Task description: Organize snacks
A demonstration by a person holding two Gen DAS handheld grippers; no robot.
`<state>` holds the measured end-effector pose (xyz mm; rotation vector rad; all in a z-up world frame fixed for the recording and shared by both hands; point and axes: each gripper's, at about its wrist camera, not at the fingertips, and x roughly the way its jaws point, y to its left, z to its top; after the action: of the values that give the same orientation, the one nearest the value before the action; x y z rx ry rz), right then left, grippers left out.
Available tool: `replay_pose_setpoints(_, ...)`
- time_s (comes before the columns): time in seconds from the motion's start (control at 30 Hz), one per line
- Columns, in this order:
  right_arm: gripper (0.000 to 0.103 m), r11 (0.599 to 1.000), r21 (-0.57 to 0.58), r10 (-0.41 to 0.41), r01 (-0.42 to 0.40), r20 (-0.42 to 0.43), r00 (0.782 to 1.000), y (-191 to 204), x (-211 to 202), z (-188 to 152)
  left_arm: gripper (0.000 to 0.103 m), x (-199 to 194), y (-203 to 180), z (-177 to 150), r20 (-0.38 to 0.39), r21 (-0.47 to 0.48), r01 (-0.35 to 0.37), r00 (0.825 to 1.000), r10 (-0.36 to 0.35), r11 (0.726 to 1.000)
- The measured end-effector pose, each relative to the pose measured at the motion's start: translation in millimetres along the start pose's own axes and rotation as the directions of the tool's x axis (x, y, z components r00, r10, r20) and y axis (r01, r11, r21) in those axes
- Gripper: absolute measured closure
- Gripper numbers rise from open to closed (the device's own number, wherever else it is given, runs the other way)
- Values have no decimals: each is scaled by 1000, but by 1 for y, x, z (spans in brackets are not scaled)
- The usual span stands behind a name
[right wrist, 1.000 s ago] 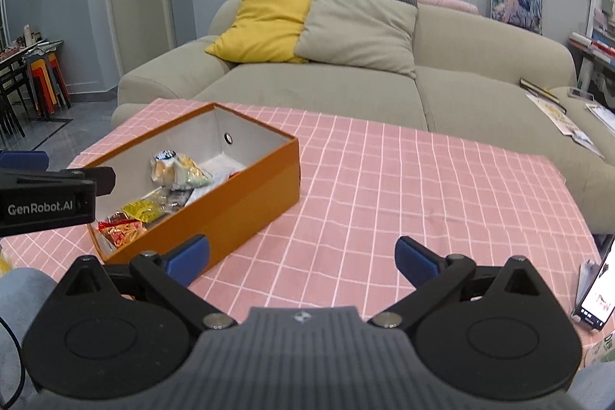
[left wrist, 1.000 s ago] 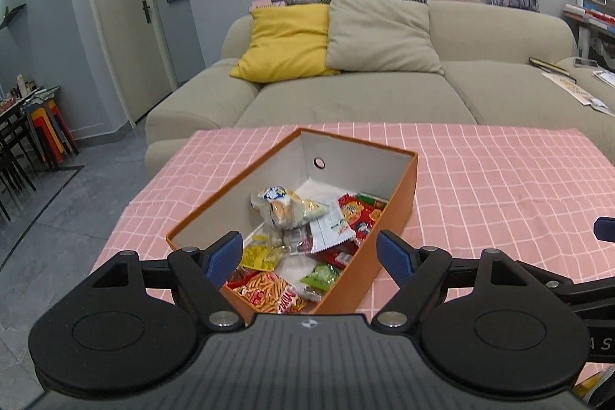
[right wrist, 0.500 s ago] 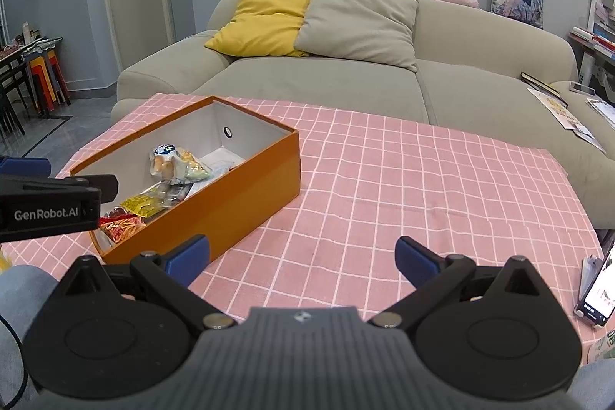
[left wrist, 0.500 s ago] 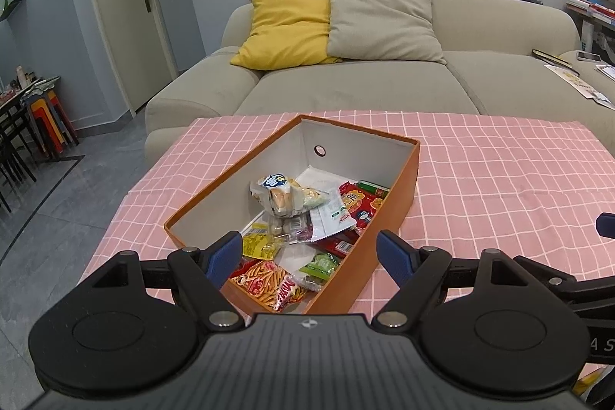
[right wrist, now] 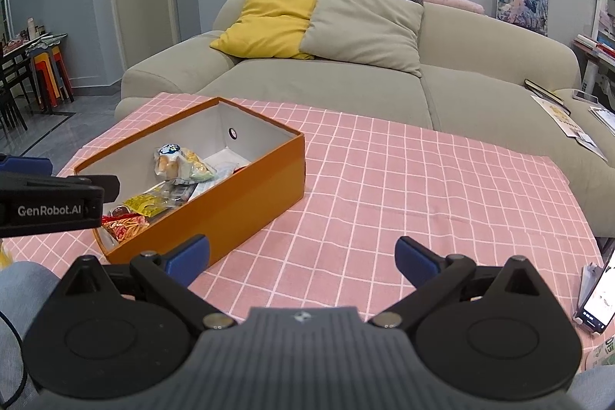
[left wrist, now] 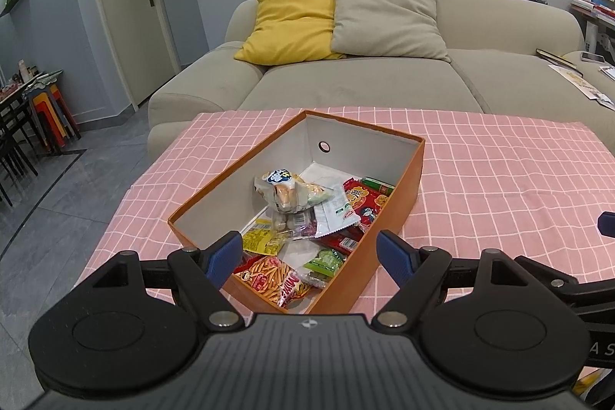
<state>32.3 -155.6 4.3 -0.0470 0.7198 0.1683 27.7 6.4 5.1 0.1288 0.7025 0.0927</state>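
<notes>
We hold the left gripper (left wrist: 310, 253) over the near end of the orange box (left wrist: 407, 187), its fingers spread wide and empty. The box sits on the pink checked cloth (left wrist: 499, 179) and holds the snacks (left wrist: 307, 218): a pale bag (left wrist: 286, 193) on top, red packets (left wrist: 361, 202) to its right, a yellow packet (left wrist: 261, 241) and a stick-snack bag (left wrist: 275, 277) nearest us. Our right gripper (right wrist: 301, 256) hangs above bare cloth to the right of the box, fingers likewise wide apart, gripping nothing. A sofa (right wrist: 346, 83) stands behind the table.
</notes>
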Motion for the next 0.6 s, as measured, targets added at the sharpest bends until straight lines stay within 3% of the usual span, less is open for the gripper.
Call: replay_pose_setpoints(0.6, 4, 1000, 0, 4, -4, 1, 1000, 0, 1, 1, 10, 0, 0, 0, 1, 5, -1, 1000, 1, 1000)
